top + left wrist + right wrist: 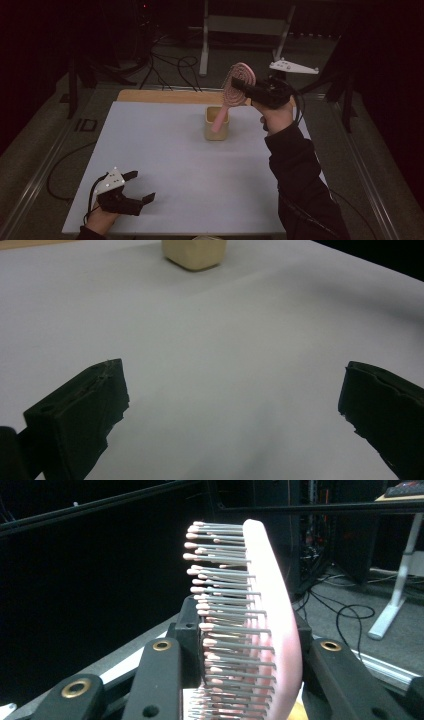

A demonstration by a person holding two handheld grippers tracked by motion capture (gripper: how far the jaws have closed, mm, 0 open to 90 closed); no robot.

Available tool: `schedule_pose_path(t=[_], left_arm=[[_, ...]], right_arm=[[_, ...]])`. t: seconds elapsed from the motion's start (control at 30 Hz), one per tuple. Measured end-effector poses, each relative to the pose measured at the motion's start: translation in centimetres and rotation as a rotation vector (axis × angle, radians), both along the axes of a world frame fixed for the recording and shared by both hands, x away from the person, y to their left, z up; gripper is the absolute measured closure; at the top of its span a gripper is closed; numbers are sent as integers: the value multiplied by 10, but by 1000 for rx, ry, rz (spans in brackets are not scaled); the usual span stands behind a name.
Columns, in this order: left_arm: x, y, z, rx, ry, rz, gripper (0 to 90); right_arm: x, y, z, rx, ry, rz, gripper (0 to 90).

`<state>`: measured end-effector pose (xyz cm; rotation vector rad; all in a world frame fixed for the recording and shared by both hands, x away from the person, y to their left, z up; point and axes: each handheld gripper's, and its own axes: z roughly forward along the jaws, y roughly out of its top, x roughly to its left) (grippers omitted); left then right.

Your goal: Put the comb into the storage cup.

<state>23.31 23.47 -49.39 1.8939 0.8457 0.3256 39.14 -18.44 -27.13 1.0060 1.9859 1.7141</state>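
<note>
No writing, label, brand, number or sign can be read anywhere in these views.

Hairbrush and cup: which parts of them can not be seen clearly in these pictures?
- Hairbrush handle tip: in the high view the cup wall hides it, so whether it touches the bottom is unclear.
- Hairbrush handle: cut off by the bottom edge of the right gripper view.
- Right tongs pads: the bristles cover them in the right gripper view.
- Cup top: cut off by the upper edge of the left gripper view.
</note>
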Motion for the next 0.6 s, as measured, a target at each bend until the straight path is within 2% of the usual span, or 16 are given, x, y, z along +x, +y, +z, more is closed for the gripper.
schedule_pose_path(t=[0.27,0.5,0.6], left_arm=[[0,0,0,-5,-1,-2,1],[-1,0,0,-9,-4,-7,1],[-1,-1,-1,-11,-3,-8,1]], right_arm=[[12,2,7,-9,-18,-24,644],[26,7,6,-26,-28,-49,644],[31,7,4,-28,-51,-53,644]])
